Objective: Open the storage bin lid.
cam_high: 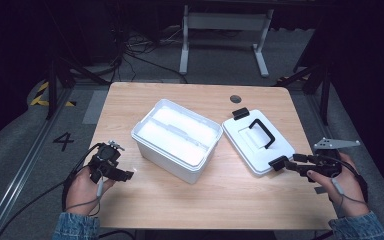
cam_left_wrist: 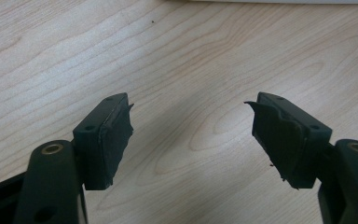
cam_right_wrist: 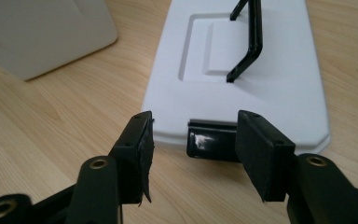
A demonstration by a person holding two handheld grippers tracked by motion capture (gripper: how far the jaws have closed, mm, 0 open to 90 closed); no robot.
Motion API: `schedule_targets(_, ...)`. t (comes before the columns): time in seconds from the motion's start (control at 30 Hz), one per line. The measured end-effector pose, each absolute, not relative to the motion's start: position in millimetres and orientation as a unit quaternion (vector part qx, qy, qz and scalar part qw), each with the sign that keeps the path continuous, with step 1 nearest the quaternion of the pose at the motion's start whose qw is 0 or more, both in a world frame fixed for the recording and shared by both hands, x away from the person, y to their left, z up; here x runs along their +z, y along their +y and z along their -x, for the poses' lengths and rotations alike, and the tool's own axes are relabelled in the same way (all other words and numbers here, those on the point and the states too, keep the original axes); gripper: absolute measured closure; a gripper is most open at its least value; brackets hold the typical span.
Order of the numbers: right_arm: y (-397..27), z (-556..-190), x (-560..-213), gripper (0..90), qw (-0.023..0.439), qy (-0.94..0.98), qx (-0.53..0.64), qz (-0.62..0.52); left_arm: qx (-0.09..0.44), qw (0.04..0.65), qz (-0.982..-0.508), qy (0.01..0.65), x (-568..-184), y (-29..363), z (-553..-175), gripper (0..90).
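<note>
Judging by looks, the lid (cam_high: pixel 254 141) was light, stiff, slick plastic, best taken by its black handle (cam_high: pixel 261 132); right gripper (cam_high: pixel 286 163) and left gripper (cam_high: pixel 129 174) were spread, nothing held.

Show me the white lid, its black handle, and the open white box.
white lid (cam_high: pixel 245 137), high view, flat top left of the handle.
black handle (cam_high: pixel 263 131), high view, top bar.
open white box (cam_high: pixel 167 150), high view, front wall.

Wooden table (cam_high: pixel 145 200), white bin (cam_high: pixel 176 138), lid (cam_high: pixel 256 141) beside it
</note>
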State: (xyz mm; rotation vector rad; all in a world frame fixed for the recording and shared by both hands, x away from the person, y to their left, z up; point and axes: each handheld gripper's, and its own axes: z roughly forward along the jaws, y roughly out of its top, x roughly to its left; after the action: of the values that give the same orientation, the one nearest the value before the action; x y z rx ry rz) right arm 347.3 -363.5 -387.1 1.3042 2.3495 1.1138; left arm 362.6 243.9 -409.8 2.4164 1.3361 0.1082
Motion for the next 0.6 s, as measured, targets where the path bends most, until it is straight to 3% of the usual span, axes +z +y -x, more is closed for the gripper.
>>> schedule_targets(0.6, -372, -337, -422, 47.1, 0.110, 0.812, 0.340, -0.462, 0.036, 0.188, -0.858, 0.477, -410, 245, -363, 28.6)
